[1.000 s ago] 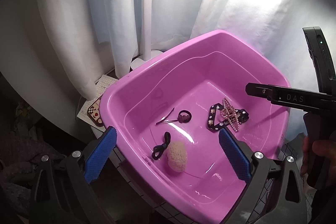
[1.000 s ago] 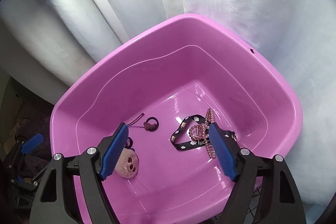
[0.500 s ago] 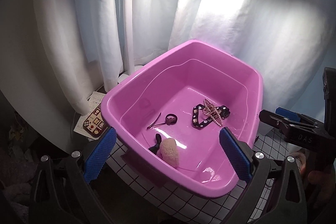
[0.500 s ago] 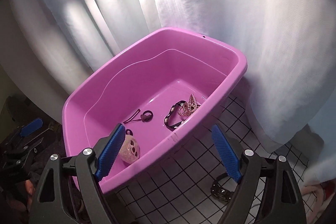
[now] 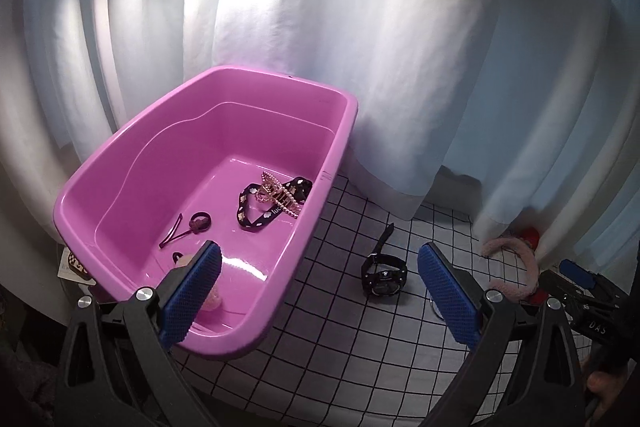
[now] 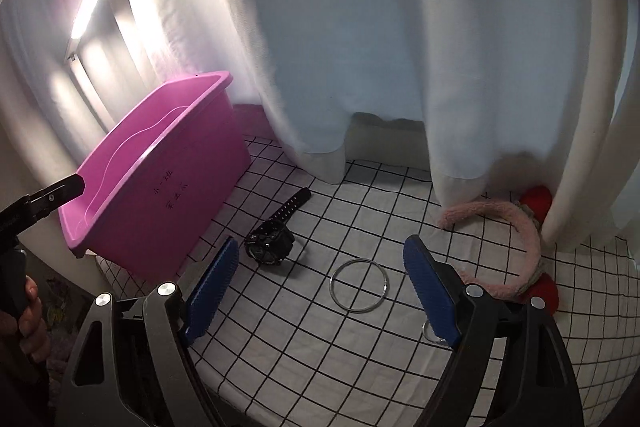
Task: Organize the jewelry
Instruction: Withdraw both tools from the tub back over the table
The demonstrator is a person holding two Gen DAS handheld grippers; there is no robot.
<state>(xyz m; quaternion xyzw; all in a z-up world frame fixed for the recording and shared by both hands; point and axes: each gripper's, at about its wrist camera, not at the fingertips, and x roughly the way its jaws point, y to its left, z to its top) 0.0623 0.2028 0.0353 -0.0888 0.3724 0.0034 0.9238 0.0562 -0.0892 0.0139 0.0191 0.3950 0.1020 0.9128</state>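
Hovering with the right tool (image 6: 322,243) pitched down over the checked table (image 6: 320,347), jaws spread wide, nothing between the blue pads. Looking straight ahead of it at a thin metal bangle (image 6: 359,285) lying flat just beyond the tips. Seeing a black watch (image 6: 270,245) just past the left finger, strap stretched away toward the pink tub (image 6: 160,195) further off on that side. Catching a fluffy pink headband (image 6: 516,223) past the right finger, curving back under the white curtain (image 6: 360,47) beside red pompoms (image 6: 538,199), and a small ring (image 6: 432,333) half hidden by that finger.

Holding the left tool (image 5: 320,251) equally wide and empty, tilted down too, straddling the tub's near corner. Finding the sorted pieces inside, ahead of the left finger: a pearl claw clip (image 5: 278,197) resting on a black flowered band (image 5: 256,221), a dark hair tie (image 5: 199,219) beside a slim clip (image 5: 170,235), and something pale pink (image 5: 212,297) mostly behind the finger.

Judging from this: tub serving as the collecting place, loose pieces still spread on the table awaiting pickup, hence jaws kept open and angled down for a grasp from above. Likely going for the bangle or watch with the right, left parked near the tub. Gripping the left handle from below with a hand (image 6: 28,315), at the edge of the right view.
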